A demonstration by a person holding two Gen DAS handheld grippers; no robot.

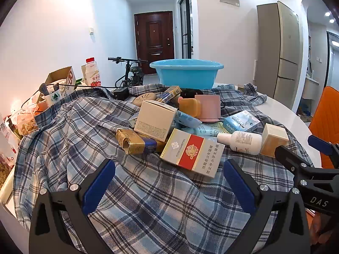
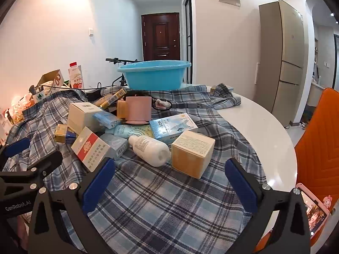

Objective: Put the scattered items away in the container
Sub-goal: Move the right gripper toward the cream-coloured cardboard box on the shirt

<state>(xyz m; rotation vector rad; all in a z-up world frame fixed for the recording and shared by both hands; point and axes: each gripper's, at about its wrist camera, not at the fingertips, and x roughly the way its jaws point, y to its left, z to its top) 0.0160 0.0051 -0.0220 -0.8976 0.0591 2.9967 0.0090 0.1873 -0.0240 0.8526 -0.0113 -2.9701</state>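
Both claws are spread wide w/ nothing between the pads: your left claw [image 1: 168,182] hovers over bare plaid cloth [image 1: 148,201] at the bottom of its frame, and your right claw [image 2: 169,182] does the same in its own view. The scattered stuff sits in a heap mid-frame on the cloth-covered bench [image 2: 264,127]; the blue basin [image 1: 186,72] stands beyond it, upper centre, so every item has to travel up-frame over the pile. For the left claw, the nearest piece is the red-and-white cigarette pack [image 1: 191,152], just above and slightly right of the gap, long axis running lower left to upper right, so probably roll the wrist a bit to pinch across its narrow side. For the right claw, the tan box [image 2: 192,153] sits just above and right of centre, standing square, w/ the white bottle [image 2: 150,148] lying on its side touching or nearly touching the box's left face, cap end pointing up-left. The right hand looks nearer the box and bottle, the left nearer the pack. Hard to make out: the basin's inside isn't visible from this low angle, so can't tell if it's empty; items at the back behind the pink cup [image 2: 138,111] are mostly hidden, and the clutter at far left is cut off by the frame edge.
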